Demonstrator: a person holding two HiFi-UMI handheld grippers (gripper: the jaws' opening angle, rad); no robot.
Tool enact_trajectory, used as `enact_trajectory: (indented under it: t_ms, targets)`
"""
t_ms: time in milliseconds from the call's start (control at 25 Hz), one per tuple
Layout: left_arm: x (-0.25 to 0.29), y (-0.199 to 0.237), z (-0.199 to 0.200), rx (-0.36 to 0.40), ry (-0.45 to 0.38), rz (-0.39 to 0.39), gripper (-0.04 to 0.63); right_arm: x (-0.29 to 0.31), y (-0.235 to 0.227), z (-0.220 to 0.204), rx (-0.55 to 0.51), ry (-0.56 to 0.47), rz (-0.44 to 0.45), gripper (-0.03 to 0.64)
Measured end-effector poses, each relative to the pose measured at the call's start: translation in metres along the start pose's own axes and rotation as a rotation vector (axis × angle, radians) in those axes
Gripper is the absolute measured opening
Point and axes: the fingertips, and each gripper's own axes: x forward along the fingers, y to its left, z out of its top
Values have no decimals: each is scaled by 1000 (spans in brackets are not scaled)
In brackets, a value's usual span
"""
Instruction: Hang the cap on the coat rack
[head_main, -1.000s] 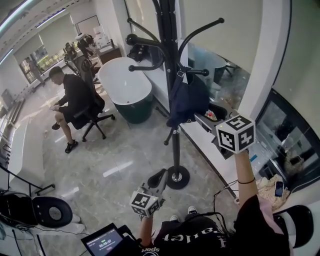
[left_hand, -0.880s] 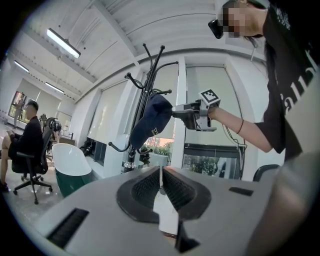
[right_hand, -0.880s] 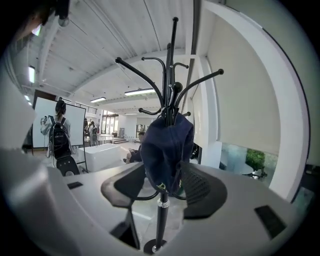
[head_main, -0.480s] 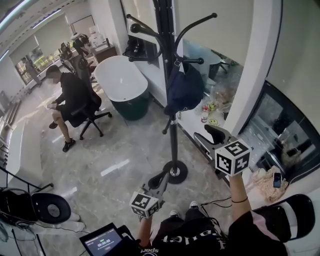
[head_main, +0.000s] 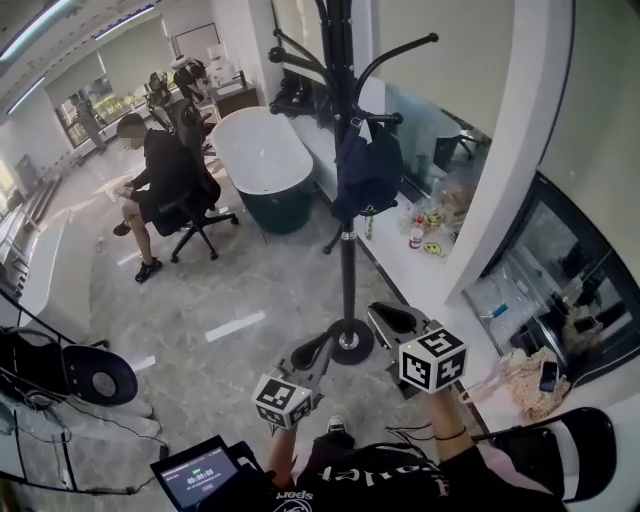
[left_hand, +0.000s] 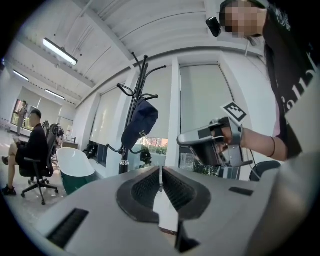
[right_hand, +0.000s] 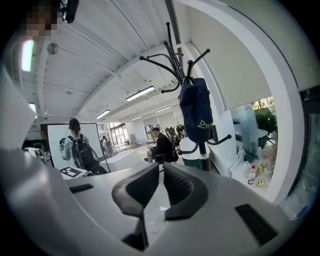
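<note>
Two claws: you hold your left claw and your right claw low in front of your body. In the head view both are near the foot of the coat rack.
Left claw state: the jaws are together, the ribbed pads meet at the tips, and nothing is between them.
Right claw state: the jaws are closing. Only a narrow slit is left between the pads and nothing is in it.
Marker cubes: each claw has its cube on the end toward you. In the left gripper view your hand around the right claw shows at the right.
Cap: the dark blue cap hangs on a hook high on the rack. It is on the window side, with the crown hanging down along the pole. It is well apart from both claws. Pale letters show on it in the right gripper view, but you cannot read them whole.
Coat rack: it is black and upright, with curved hooks at the top, and its round base stands on the pale marble floor.
Bathtub: a white bathtub with a dark green outside stands behind the rack.
Person: a person in dark clothes sits on a black office chair to the left of the bathtub.
Surface: the white surface along the window, to the right of the rack, carries a bottle and some small yellow things.
</note>
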Motion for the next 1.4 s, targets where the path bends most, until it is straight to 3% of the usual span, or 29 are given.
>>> enact_trajectory:
  t_ms: [320, 680, 1160, 1400]
  targets:
    - [-15, -90, -11, -68, -10, 67, 6, -91, 10, -76, 52, 153, 35, 15]
    - [-28, -183, -37, -66, 31, 77, 6, -169, 24, -123, 89, 205, 89, 15]
    - [-78, -211, -35, -29, 13, 76, 6, -198, 79, -172, 98, 264, 117, 15]
    - [-131, -211, -28, -20, -2, 51, 6, -196, 139, -188, 133, 269, 113, 15]
